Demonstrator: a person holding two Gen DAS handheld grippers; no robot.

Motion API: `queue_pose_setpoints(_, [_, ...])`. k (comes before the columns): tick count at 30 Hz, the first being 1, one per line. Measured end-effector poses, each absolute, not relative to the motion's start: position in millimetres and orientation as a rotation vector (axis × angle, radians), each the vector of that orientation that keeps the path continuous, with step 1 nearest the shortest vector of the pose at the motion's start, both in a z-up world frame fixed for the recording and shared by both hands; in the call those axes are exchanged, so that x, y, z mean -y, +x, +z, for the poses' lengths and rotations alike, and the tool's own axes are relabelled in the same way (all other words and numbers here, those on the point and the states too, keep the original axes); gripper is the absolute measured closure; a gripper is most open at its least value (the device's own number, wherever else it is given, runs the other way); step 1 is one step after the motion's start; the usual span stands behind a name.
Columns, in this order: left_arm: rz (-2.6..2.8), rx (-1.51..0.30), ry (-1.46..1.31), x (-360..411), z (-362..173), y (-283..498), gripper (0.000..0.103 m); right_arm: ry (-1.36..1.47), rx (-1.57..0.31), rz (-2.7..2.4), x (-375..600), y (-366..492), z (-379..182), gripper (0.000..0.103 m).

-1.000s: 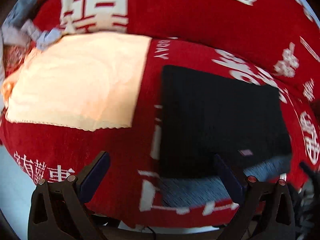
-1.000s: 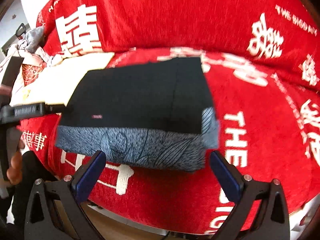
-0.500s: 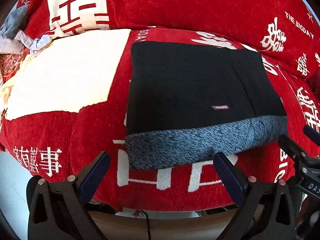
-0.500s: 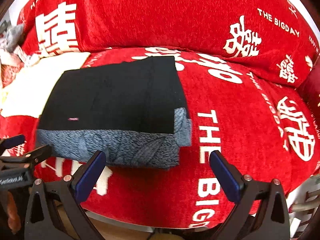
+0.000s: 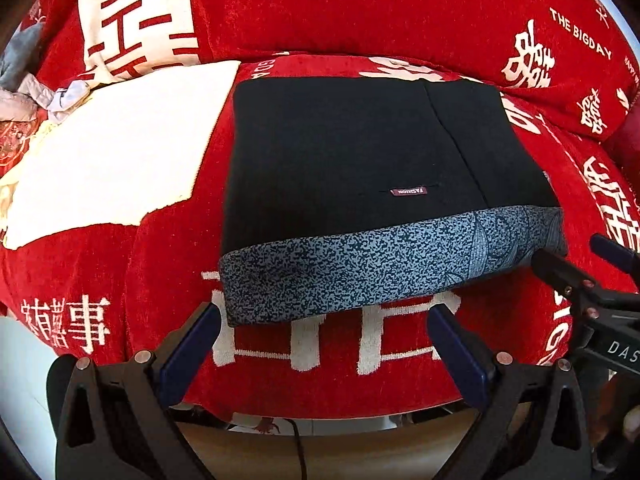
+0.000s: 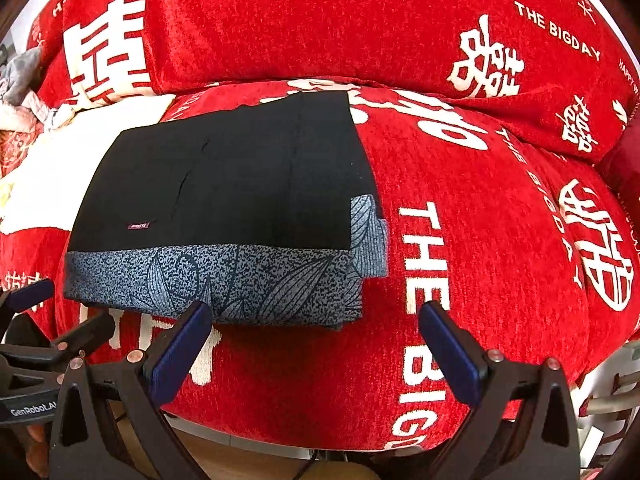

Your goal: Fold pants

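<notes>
The folded pants [image 5: 360,168] were laid flat on the red sofa cover [image 6: 500,220]; the left gripper [image 5: 324,344] and right gripper [image 6: 316,340] were held spread apart, grasping nothing.

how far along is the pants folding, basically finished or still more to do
Looks nearly finished. Done: the pants lie as a compact flat rectangle on the red sofa cover, patterned lining showing along the near edge. In hand: nothing; the left gripper and right gripper are open, clear of the cloth. Left: perhaps squaring the offset right corner.
</notes>
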State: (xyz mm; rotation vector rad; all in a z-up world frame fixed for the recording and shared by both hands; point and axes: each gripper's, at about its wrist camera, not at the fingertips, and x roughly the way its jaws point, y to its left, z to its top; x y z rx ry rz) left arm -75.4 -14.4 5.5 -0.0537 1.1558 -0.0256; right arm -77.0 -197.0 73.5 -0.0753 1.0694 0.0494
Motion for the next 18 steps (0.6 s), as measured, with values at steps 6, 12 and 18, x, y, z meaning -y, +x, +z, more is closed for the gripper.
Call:
queue_pose_setpoints(6, [-0.033, -1.175, -0.037, 19.5, 2.2, -75.0, 0.000, -0.063, -1.077, 0.046, 194.8, -76.7, 71.8, 0.000])
queue_pose_setpoints(12, [0.028, -1.150, 0.011, 21.5, 5.6, -76.9, 0.000, -0.058, -1.081, 0.043, 194.0, -77.0, 70.1, 0.000])
queue_pose_setpoints(18, [0.031, -1.161, -0.004, 20.7, 3.6, -77.6, 0.000, -0.061, -1.079, 0.045, 194.2, -76.7, 70.1, 0.000])
